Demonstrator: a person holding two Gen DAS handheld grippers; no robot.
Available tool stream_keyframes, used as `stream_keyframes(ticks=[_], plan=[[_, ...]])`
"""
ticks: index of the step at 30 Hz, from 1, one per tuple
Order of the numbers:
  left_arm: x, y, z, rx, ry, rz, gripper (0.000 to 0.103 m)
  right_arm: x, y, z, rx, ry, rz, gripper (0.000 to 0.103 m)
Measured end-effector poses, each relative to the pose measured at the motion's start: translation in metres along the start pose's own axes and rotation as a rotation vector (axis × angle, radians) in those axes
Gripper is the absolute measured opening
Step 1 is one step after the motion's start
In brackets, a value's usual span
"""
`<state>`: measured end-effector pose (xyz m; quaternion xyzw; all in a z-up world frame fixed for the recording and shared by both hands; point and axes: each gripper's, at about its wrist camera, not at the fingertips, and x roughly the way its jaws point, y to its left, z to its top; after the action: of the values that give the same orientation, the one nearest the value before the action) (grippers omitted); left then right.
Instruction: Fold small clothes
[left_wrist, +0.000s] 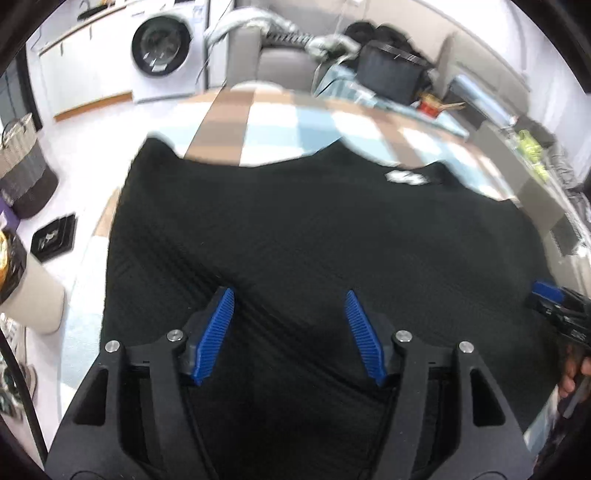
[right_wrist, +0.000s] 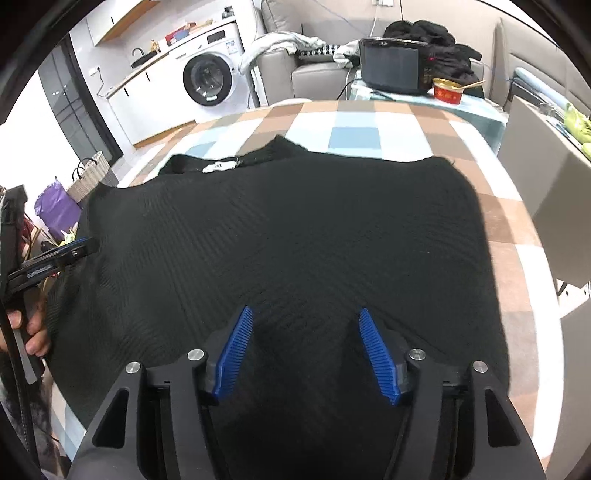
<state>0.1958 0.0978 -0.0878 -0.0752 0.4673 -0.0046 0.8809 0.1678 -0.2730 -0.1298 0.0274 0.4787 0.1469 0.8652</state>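
Lying flat on the checked counter (right_wrist: 354, 133), the black ribbed sweater (right_wrist: 288, 236) shows a white label (right_wrist: 218, 167); left claw (left_wrist: 290, 301) and right claw (right_wrist: 306, 319) gape wide above it.

Left wrist view: low and close over garment (left_wrist: 295, 229), facing 12 o'clock across checked cloth (left_wrist: 280, 118) toward washer (left_wrist: 164, 46); right gripper (left_wrist: 546, 291) at 3 o'clock edge. Right wrist view: same height and heading, set further right; left gripper (right_wrist: 79, 245) at 9 o'clock edge. Shared: garment (right_wrist: 288, 229), checked cloth (right_wrist: 354, 125), washer (right_wrist: 208, 79), black box (right_wrist: 391, 70).
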Motion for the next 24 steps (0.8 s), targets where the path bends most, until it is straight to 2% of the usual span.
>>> stream_keyframes(ticks=[2,5,6,7,10,12,17,19,21,24], plan=[[-0.003,0.011,-0.001,-0.016,-0.028,0.005,0.060,0.003,-0.002,0.001,-0.032,0.001,-0.034,0.063],[-0.014,0.027,-0.008,-0.054,-0.024,0.033,0.060,0.001,-0.009,-0.002,-0.074,0.006,-0.152,0.068],[-0.018,0.031,-0.011,-0.069,-0.024,0.018,0.060,-0.002,-0.014,-0.004,-0.072,0.003,-0.175,0.068],[-0.022,0.034,-0.013,-0.075,-0.028,0.011,0.060,-0.004,-0.018,-0.006,-0.065,0.004,-0.176,0.068],[-0.036,0.027,-0.026,-0.062,-0.024,0.077,0.060,-0.013,-0.019,-0.011,-0.062,-0.001,-0.190,0.070],[-0.048,0.022,-0.037,-0.070,-0.028,0.046,0.060,-0.021,-0.012,-0.016,-0.067,-0.009,-0.186,0.075],[-0.064,-0.017,-0.065,-0.030,-0.029,-0.020,0.061,-0.023,0.026,-0.026,-0.101,-0.019,-0.074,0.080],[-0.060,-0.032,-0.072,-0.008,-0.019,-0.037,0.063,-0.018,0.043,-0.029,-0.145,-0.017,-0.075,0.080],[-0.056,-0.045,-0.080,0.013,-0.002,-0.035,0.063,-0.011,0.054,-0.033,-0.178,-0.011,-0.113,0.080],[-0.054,-0.055,-0.091,0.018,0.006,-0.025,0.064,-0.013,0.046,-0.037,-0.143,-0.007,-0.111,0.082]])
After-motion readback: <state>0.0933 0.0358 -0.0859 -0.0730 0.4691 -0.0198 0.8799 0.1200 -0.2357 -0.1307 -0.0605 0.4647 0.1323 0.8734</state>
